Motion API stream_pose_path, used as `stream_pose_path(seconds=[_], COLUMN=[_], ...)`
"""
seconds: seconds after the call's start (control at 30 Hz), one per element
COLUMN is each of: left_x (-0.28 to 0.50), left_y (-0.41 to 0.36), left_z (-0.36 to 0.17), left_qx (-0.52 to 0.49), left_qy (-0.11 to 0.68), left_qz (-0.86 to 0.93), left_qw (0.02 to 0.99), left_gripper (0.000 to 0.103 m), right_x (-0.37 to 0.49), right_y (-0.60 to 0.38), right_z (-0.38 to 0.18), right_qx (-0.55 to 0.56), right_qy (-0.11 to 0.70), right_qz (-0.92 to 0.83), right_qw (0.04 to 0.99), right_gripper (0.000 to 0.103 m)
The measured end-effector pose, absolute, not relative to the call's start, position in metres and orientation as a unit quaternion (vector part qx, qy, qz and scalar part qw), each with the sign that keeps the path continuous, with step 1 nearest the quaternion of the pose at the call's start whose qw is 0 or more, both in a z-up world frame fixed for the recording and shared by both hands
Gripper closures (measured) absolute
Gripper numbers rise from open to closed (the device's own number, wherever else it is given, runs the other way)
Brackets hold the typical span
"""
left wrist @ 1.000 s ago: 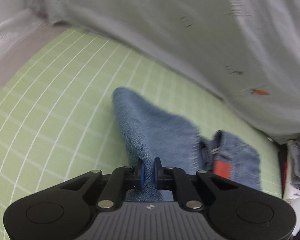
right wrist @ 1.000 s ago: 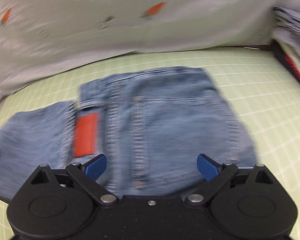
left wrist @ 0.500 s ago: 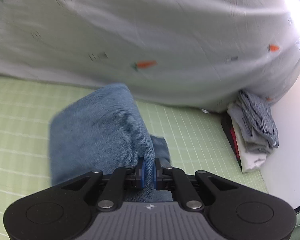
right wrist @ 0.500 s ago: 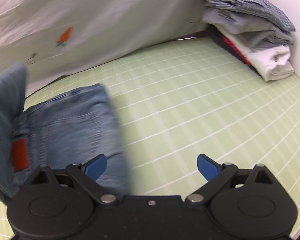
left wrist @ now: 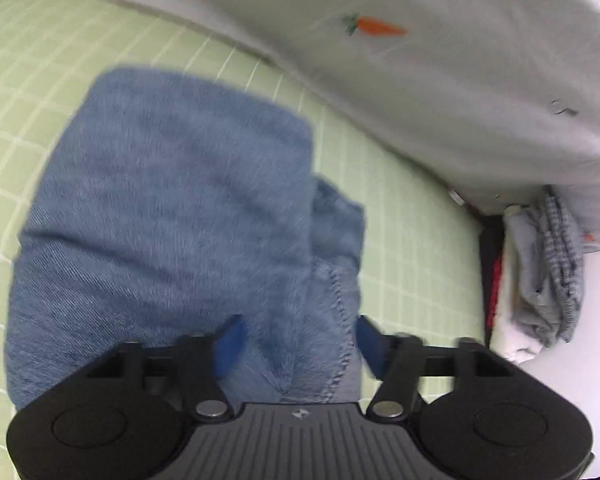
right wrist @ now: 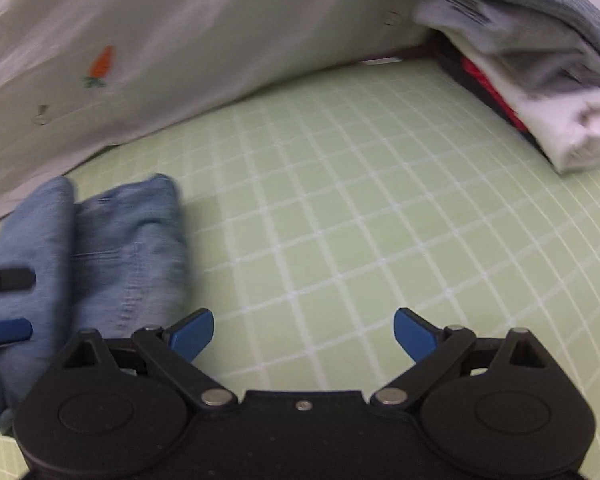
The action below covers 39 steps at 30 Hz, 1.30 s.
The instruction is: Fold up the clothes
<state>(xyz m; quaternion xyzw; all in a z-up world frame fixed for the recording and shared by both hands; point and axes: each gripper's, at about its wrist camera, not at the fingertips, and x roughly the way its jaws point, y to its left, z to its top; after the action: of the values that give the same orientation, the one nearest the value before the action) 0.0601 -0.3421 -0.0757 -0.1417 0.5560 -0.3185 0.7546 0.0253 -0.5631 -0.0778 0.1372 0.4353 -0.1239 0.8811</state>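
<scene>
Left wrist view: folded jeans (left wrist: pixel 172 216) fill the frame on the green grid mat (left wrist: pixel 404 240).

Only the right wrist view shows them as 2 layers at the mat's left edge (right wrist: pixel 100 248), well apart from the stacked clothes (right wrist: pixel 540 80). Both the left gripper (left wrist: pixel 296 340) and the right gripper (right wrist: pixel 304 332) have their jaws spread, holding nothing. No readable writing; a carrot print dots the white sheet (left wrist: pixel 440 60). The denim looks blurred.

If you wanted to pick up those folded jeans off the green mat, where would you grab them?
Probably the folded edge of the jeans nearest the right gripper, coming in low along the mat. There the layers stack into one thick roll, so the open gripper could close over them all; the other long side lies close to the white cloth.
</scene>
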Motion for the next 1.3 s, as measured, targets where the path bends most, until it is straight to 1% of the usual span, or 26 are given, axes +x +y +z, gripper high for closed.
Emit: stream_pose_path(seconds=[0.1, 0.2, 0.27, 0.37, 0.43, 0.47, 0.53, 0.6, 0.63, 0.67, 0.7, 0.83, 0.93, 1.0, 1.03, 1.07, 1.13, 1.2, 1.23, 1.27, 1.3], left_x=[0.059, 0.062, 0.068, 0.075, 0.076, 0.076, 0.077, 0.077, 0.078, 0.078, 0.079, 0.077, 0.074, 0.073, 0.072, 0.073, 0.075, 0.077, 0.078, 0.079, 0.081], left_y=[-0.322, -0.306, -0.289, -0.26, -0.245, -0.238, -0.236, -0.237, -0.237, -0.238, -0.241, -0.249, -0.256, -0.262, -0.265, -0.269, -0.278, -0.286, -0.29, -0.292, -0.294], left_z=[-0.047, -0.043, -0.049, -0.064, -0.072, -0.076, -0.08, -0.084, -0.086, -0.088, -0.09, -0.084, -0.071, -0.065, -0.065, -0.068, -0.077, -0.087, -0.092, -0.097, -0.101], left_qx=[-0.127, -0.077, -0.063, -0.091, -0.114, -0.122, -0.117, -0.109, -0.104, -0.1, -0.096, -0.09, -0.068, -0.055, -0.053, -0.052, -0.051, -0.044, -0.039, -0.035, -0.033], left_qy=[0.501, 0.476, 0.483, 0.505, 0.515, 0.518, 0.522, 0.526, 0.528, 0.53, 0.532, 0.524, 0.501, 0.487, 0.486, 0.49, 0.505, 0.521, 0.527, 0.533, 0.538], left_qz=[-0.321, -0.269, -0.228, -0.197, -0.186, -0.18, -0.176, -0.173, -0.172, -0.17, -0.171, -0.185, -0.199, -0.211, -0.219, -0.225, -0.233, -0.24, -0.244, -0.243, -0.24], left_qw=[0.794, 0.834, 0.843, 0.836, 0.829, 0.827, 0.826, 0.826, 0.825, 0.825, 0.824, 0.827, 0.84, 0.846, 0.845, 0.841, 0.83, 0.818, 0.813, 0.81, 0.807], left_gripper=[0.015, 0.014, 0.014, 0.014, 0.014, 0.014, 0.014, 0.014, 0.014, 0.014, 0.014, 0.014, 0.014, 0.014, 0.014, 0.014, 0.014, 0.014, 0.014, 0.013, 0.013], right_x=[0.04, 0.061, 0.076, 0.1, 0.113, 0.118, 0.124, 0.126, 0.126, 0.124, 0.12, 0.1, 0.074, 0.064, 0.062, 0.065, 0.075, 0.081, 0.077, 0.073, 0.071], right_y=[-0.535, -0.507, -0.488, -0.46, -0.446, -0.442, -0.438, -0.436, -0.436, -0.436, -0.437, -0.444, -0.458, -0.477, -0.489, -0.503, -0.526, -0.547, -0.553, -0.556, -0.559], right_z=[-0.064, -0.057, -0.058, -0.068, -0.076, -0.079, -0.085, -0.087, -0.087, -0.084, -0.078, -0.047, 0.0, 0.013, 0.011, -0.003, -0.046, -0.086, -0.093, -0.094, -0.095], right_qx=[0.123, 0.115, 0.116, 0.114, 0.101, 0.096, 0.097, 0.101, 0.099, 0.098, 0.103, 0.12, 0.133, 0.14, 0.141, 0.136, 0.149, 0.174, 0.193, 0.213, 0.227], right_qy=[0.411, 0.396, 0.39, 0.404, 0.419, 0.426, 0.439, 0.446, 0.447, 0.442, 0.43, 0.378, 0.308, 0.288, 0.289, 0.309, 0.382, 0.447, 0.452, 0.447, 0.443], right_qz=[-0.074, -0.008, 0.042, 0.093, 0.097, 0.094, 0.1, 0.114, 0.121, 0.129, 0.136, 0.163, 0.168, 0.143, 0.121, 0.091, 0.035, -0.014, -0.018, -0.018, -0.016], right_qw=[0.9, 0.911, 0.913, 0.903, 0.897, 0.895, 0.888, 0.882, 0.881, 0.882, 0.886, 0.904, 0.927, 0.937, 0.939, 0.937, 0.911, 0.877, 0.871, 0.869, 0.867], right_gripper=[0.005, 0.005, 0.011, 0.018, 0.027, 0.03, 0.051, 0.064, 0.072, 0.082, 0.094, 0.096, 0.097, 0.097, 0.096, 0.096, 0.092, 0.093, 0.088, 0.081, 0.059])
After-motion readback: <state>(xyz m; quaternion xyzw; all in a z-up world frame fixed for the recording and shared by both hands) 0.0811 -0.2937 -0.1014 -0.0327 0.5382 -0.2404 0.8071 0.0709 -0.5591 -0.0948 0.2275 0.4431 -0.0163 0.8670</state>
